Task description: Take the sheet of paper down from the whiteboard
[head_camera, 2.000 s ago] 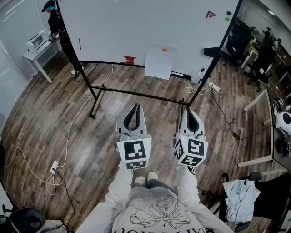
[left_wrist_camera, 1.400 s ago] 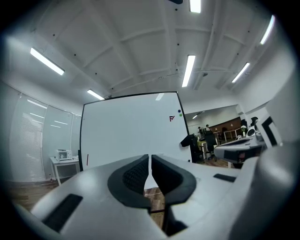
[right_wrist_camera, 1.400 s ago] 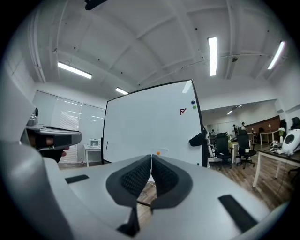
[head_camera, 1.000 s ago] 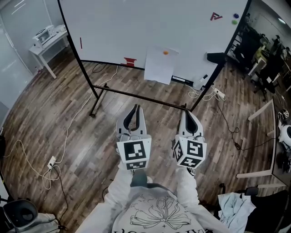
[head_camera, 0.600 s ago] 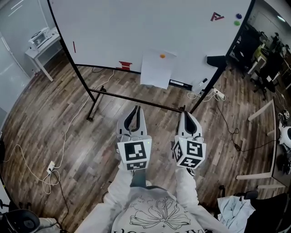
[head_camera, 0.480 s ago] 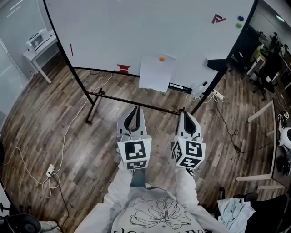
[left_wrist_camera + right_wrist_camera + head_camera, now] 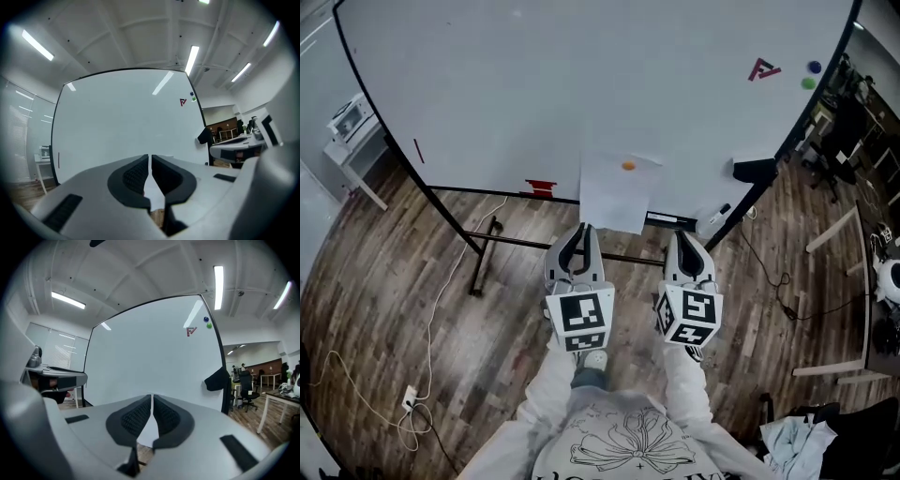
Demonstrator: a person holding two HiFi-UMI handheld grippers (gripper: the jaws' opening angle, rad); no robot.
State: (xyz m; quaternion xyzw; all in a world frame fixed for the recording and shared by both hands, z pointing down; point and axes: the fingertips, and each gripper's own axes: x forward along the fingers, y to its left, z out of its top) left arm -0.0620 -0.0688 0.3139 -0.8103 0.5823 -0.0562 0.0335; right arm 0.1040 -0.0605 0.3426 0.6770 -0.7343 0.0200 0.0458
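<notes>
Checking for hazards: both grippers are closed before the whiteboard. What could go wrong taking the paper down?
1. The left gripper and right gripper are shut; pushed in so, they could crumple the sheet of paper.
2. One orange magnet pins the sheet near its top; tugging the bottom edge may tear it or drop the magnet.
3. The stand's crossbar near the feet may be a trip risk.

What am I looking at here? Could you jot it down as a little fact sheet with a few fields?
Board: large white whiteboard on a black stand
Paper: white sheet of paper, pinned to the board by a round orange magnet
Left gripper: shut, empty, not touching the paper
Right gripper: shut, empty, not touching the paper
Floor: brown wooden planks
</notes>
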